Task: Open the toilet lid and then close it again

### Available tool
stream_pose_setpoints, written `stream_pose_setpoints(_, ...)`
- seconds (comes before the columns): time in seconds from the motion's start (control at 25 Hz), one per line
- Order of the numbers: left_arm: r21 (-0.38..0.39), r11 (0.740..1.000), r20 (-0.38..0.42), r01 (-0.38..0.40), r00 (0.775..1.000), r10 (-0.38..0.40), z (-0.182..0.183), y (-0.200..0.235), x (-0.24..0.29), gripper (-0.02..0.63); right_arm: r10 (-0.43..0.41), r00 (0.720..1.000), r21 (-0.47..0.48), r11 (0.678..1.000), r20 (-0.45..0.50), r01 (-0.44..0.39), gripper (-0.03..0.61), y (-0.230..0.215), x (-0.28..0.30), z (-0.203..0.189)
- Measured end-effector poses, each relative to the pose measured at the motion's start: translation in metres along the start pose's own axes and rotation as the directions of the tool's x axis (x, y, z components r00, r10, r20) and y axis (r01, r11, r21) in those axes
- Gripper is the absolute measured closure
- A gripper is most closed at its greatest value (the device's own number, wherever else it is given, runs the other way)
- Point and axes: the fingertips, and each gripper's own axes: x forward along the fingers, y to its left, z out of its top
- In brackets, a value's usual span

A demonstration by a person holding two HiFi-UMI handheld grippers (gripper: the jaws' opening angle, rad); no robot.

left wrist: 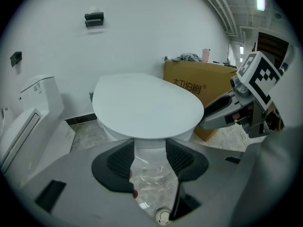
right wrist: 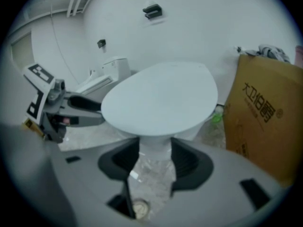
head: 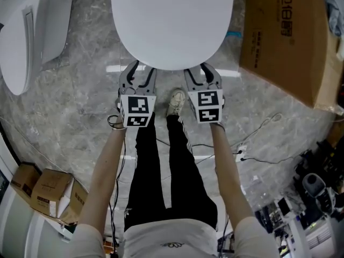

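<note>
- Toilet lid (head: 172, 20): closed, lying flat over the bowl with its rounded front edge towards the person; not yet raised.
- Left gripper (head: 138, 75) and right gripper (head: 202, 75): side by side at the lid's front edge, tips just under its overhang. Each pair of jaws stands wide apart and holds nothing; only the front of the bowl shows between the pads. Whether any tip touches the lid cannot be told.
- Risk, slip: the lid looks smooth and glossy, with a thin edge. Tips hooked only shallowly beneath it would probably slide off mid-lift, and the lid would drop shut with a bang.
- Risk, uneven lift: if one gripper rises ahead of the other, the lid may twist on its hinge.
- Risk, wrong contact: tips set too low would press on the bowl rather than the lid.
- Risk, surroundings: the cardboard box (head: 285, 36) stands near the toilet on the right, and a wide swing could strike it. The floor cables (head: 241, 153) near the person's feet could snag a step.
</note>
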Motion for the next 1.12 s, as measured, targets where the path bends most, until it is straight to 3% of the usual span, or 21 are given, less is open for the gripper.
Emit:
stream_pose_setpoints(0.56, 0.0, 1.0, 0.027, 0.03, 0.999, -0.03, 0.007, -0.001, -0.003, 0.396, 0.004, 1.0, 0.029, 1.0, 0.002, -0.004, 0.367, -0.001, -0.007, 0.007)
stream_pose_setpoints(0.8, -0.006, 0.999, 0.088, 0.053, 0.995, -0.052, 0.03, -0.001, -0.021, 0.396, 0.018, 0.999, 0.02, 1.0, 0.033, -0.019, 0.367, 0.0, -0.028, 0.023)
stream_pose_setpoints(1.12, -0.001, 0.996, 0.191, 0.095, 0.977, -0.093, 0.089, -0.002, -0.066, 0.396, 0.061, 0.989, 0.031, 0.997, 0.133, -0.066, 0.365, 0.002, -0.082, 0.073)
